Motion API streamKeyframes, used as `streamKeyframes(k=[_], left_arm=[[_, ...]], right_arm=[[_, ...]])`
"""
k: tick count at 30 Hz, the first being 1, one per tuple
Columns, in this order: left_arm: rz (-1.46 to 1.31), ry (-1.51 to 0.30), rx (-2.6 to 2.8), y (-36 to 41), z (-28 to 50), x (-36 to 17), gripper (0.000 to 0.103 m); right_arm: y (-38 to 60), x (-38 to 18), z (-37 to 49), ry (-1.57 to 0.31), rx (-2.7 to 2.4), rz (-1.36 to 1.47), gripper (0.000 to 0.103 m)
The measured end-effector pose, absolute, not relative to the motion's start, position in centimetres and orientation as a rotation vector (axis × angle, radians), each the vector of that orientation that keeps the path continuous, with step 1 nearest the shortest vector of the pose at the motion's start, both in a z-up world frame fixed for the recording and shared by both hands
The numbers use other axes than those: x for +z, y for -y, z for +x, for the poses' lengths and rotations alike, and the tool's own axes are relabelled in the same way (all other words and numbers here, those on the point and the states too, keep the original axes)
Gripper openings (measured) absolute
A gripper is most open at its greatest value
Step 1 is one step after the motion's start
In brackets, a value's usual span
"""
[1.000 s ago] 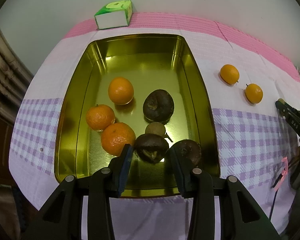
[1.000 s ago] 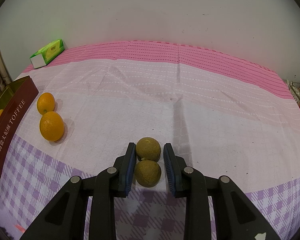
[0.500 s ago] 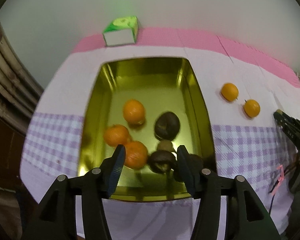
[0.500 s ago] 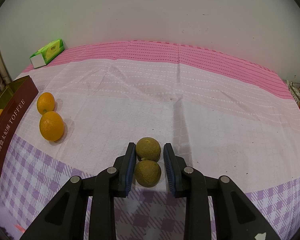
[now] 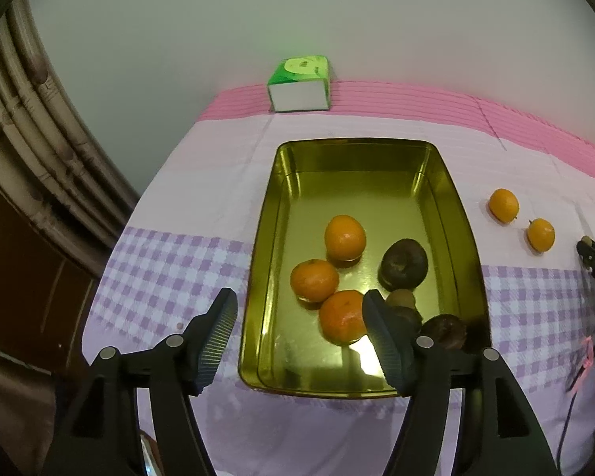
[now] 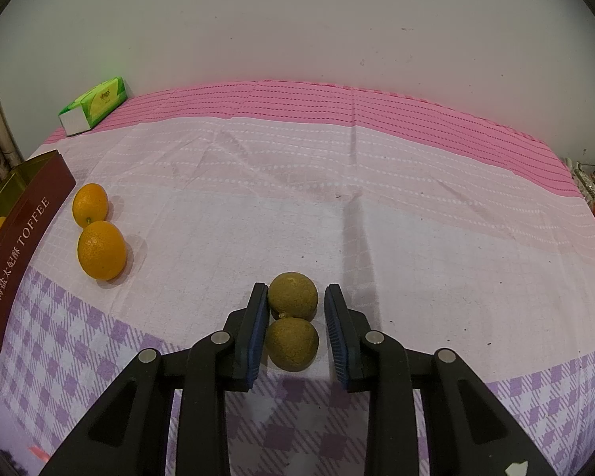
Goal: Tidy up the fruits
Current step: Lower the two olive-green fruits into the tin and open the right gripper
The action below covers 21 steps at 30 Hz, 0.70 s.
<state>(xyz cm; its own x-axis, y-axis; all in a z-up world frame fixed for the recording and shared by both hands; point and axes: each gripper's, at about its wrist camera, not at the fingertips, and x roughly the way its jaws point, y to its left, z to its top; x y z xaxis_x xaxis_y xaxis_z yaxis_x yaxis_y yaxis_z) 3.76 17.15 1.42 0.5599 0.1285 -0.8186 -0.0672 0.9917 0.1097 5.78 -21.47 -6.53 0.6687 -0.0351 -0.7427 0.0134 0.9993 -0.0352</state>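
Left gripper (image 5: pixel 299 327) hovered above the near end of the gold tin (image 5: pixel 262 261), jaws spread wide apart, holding nothing. Inside the tin lay three oranges (image 5: pixel 314 280) in a cluster toward the near left, and dark brown fruits (image 5: pixel 403 263) toward the near right, with a small greenish-brown fruit (image 5: pixel 401 298) wedged among them; nearest dark ones partly hidden behind the right finger. Outside the tin, off to its right, sat two small oranges (image 5: pixel 503 204) on the pale cloth (image 5: pixel 202 190), close together but apart. Stood at the far edge against the wall: a green tissue box (image 5: pixel 300 83).

Right gripper (image 6: pixel 295 317) rested low over the checked part of the cloth, jaws apart, framing two brownish-green fruits (image 6: pixel 292 343) lined up one behind the other and touching. Fingers (image 6: pixel 258 323) close beside the fruits; contact could not be told. Farther left lay the two small oranges just beside the tin's dark red wall marked TOFFEE.
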Motion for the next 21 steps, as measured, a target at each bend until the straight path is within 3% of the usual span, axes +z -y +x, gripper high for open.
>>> streamKeyframes(k=[21], left_arm=[[-0.007, -0.992, 0.145, -19.2, 4.1, 0.4, 0.071]], right_arm=[[20.5, -6.1, 6.0, -0.862, -0.067, -0.078, 0.023]])
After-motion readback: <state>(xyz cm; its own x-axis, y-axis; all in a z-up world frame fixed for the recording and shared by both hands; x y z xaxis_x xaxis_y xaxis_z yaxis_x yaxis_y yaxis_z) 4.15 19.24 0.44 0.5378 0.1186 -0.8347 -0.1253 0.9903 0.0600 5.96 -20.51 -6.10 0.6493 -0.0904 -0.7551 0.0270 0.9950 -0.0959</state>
